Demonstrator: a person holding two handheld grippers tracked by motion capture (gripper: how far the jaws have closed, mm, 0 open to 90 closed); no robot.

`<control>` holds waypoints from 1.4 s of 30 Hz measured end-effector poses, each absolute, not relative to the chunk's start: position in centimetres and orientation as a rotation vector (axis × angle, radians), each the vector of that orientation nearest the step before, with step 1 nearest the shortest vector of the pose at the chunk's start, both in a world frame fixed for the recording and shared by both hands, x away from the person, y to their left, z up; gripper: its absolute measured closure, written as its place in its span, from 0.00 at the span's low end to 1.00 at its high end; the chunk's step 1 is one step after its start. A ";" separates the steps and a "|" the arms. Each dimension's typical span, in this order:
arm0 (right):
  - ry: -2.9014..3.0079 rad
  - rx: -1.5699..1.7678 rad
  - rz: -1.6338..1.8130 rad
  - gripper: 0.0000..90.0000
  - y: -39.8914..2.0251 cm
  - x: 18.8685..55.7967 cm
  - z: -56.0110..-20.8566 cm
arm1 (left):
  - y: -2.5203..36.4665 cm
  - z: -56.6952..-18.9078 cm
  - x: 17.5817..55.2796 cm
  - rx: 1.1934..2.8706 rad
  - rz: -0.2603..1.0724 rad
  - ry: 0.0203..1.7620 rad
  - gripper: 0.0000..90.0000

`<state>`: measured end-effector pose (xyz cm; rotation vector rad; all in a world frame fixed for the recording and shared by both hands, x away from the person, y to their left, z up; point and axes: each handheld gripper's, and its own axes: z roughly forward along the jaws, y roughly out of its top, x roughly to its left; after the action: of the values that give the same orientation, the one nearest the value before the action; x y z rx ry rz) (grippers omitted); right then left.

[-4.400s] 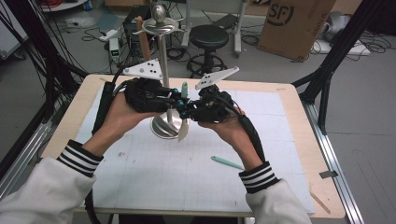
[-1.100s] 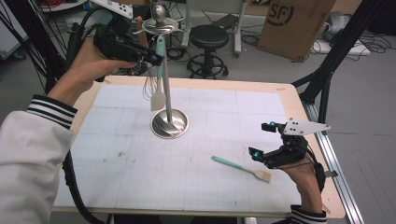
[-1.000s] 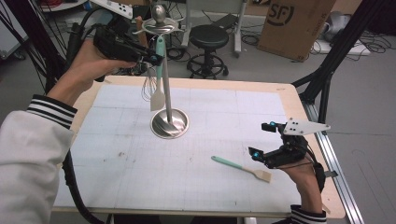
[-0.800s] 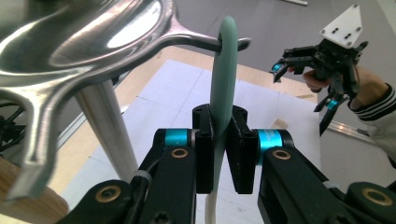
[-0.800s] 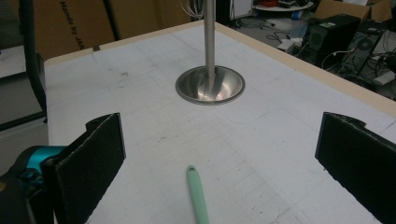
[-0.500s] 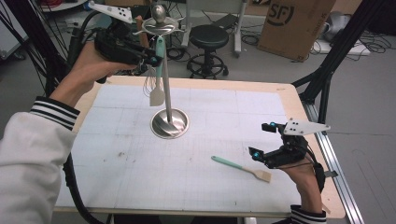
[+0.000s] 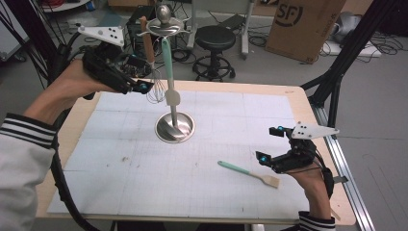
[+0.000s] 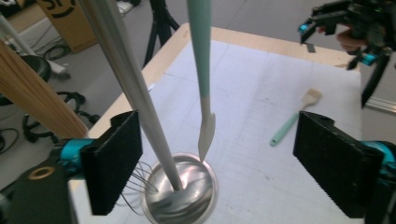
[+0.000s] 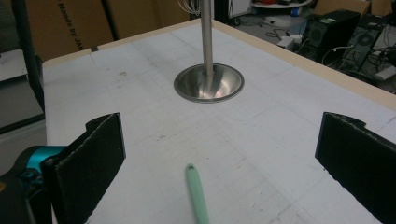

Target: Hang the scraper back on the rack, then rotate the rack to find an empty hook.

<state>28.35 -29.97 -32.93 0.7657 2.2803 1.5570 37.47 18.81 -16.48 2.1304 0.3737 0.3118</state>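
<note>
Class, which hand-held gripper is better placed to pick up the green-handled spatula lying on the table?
Probably the right hand-held gripper: it hovers open beside the spatula, whose handle lies between its jaws. The left hand-held gripper is up by the rack.

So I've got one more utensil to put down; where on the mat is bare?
The near-left stretch of the mat, between the stand's base and the near edge, is bare, as is the far-right corner. It is crowded near-right, by the flat spatula and right gripper, and around the hanging spatula and whisk.
</note>
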 end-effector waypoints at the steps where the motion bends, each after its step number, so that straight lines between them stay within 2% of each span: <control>1: 2.282 0.771 1.559 0.00 -30.0 28.3 -33.0 | 19.0 -16.7 37.3 2.133 0.298 0.361 0.11; 3: 2.281 0.778 1.554 0.00 -30.1 28.4 -33.1 | 19.3 -17.1 36.9 2.134 0.302 0.378 0.02; 11: 2.286 0.798 1.551 0.00 -30.2 28.7 -33.4 | 20.7 -17.1 36.1 2.119 0.309 0.380 0.02; 17: 2.280 0.801 1.549 0.00 -30.3 28.7 -33.4 | 21.0 -15.7 35.7 2.114 0.355 0.383 0.12; 22: 2.287 0.814 1.537 0.00 -30.4 28.8 -33.6 | 20.9 -14.5 35.4 2.105 0.342 0.385 0.29; 26: 2.295 0.820 1.521 0.00 -30.5 29.0 -33.7 | 20.8 -13.8 35.5 2.106 0.349 0.405 0.54; 28: 2.300 0.829 1.517 0.00 -30.6 29.1 -33.9 | 20.6 -13.5 35.5 2.094 0.361 0.397 0.61; 33: 2.303 0.827 1.517 0.00 -30.8 29.3 -34.1 | 20.5 -12.4 35.5 2.101 0.374 0.401 0.93; 36: 2.313 0.826 1.525 0.00 -30.8 29.2 -34.2 | 20.3 -11.6 35.7 2.092 0.379 0.398 1.00; 42: 2.315 0.838 1.523 0.00 -30.9 29.2 -34.3 | 19.8 -10.5 36.2 2.098 0.407 0.396 1.00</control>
<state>29.23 -30.95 -34.28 0.8375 2.3153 1.5229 36.19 19.75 -10.49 2.0975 0.3959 0.4074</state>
